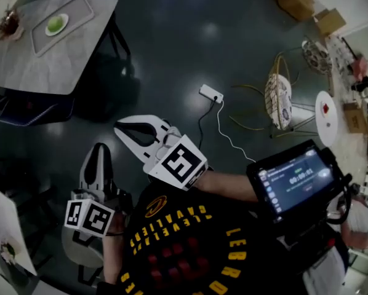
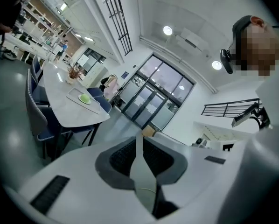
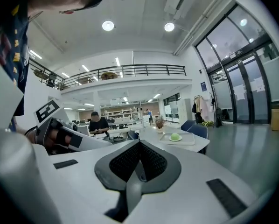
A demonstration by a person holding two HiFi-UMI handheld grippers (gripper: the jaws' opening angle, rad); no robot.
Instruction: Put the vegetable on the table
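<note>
Both grippers shut on nothing, held up in the air.
The left gripper [image 2: 140, 140] and the right gripper [image 3: 139, 143] each have their jaws pressed together, empty; the round green vegetable [image 3: 175, 136] rests on the grey tabletop [image 1: 30, 60], well ahead of both.
</note>
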